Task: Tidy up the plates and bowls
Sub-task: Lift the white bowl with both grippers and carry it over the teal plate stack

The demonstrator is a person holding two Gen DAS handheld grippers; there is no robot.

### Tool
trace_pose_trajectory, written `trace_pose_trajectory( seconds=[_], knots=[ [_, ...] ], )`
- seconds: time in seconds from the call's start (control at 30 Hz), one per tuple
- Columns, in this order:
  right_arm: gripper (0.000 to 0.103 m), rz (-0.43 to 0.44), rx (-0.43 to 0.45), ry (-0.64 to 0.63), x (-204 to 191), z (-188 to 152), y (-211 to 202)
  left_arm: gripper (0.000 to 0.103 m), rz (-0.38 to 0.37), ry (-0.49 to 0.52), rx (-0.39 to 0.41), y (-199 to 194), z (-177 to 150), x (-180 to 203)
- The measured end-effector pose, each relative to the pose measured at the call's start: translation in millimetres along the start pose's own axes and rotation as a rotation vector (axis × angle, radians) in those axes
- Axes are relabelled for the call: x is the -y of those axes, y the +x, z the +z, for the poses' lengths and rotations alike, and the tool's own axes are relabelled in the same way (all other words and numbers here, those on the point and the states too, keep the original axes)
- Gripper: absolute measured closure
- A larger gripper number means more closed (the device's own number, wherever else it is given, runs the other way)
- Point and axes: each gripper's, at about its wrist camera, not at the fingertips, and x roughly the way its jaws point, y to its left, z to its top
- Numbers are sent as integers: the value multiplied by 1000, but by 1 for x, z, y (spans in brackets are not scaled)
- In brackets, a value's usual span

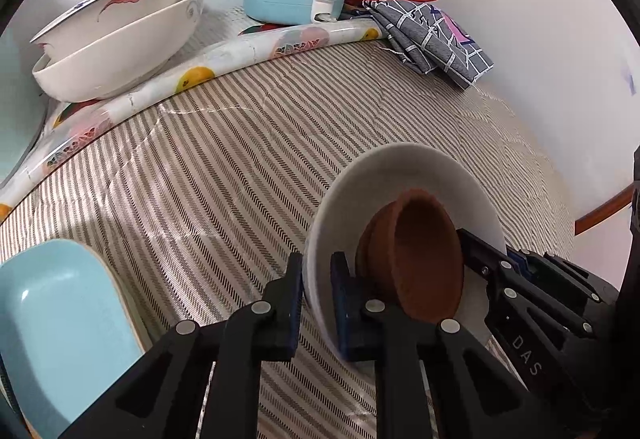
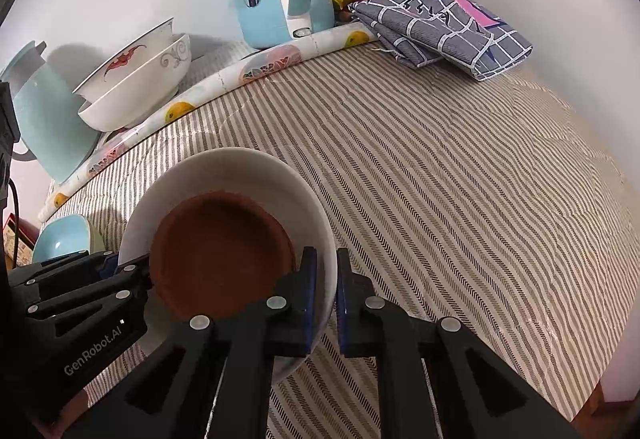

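Your left tool (image 1: pixel 316 303) and right tool (image 2: pixel 326 303) each pinch the white bowl's (image 2: pixel 248 171) rim; brown dish (image 2: pixel 220 255) nested, blue dish (image 1: pixel 60 319) unstacked.

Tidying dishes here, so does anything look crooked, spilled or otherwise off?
The two stacked bowls at the back lean, propped on the rolled fruit-print mat instead of sitting flat. The white bowl with the brown dish inside is held tilted between both grippers. Nothing is visibly spilled.
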Motion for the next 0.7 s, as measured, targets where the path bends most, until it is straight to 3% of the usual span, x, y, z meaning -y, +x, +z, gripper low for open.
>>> trace_pose_trajectory(
  seconds=[0.7],
  knots=[
    [97,16,17,-5,-14,-12,-24,90,-2,-16,19,-29,-15,-9]
  ],
)
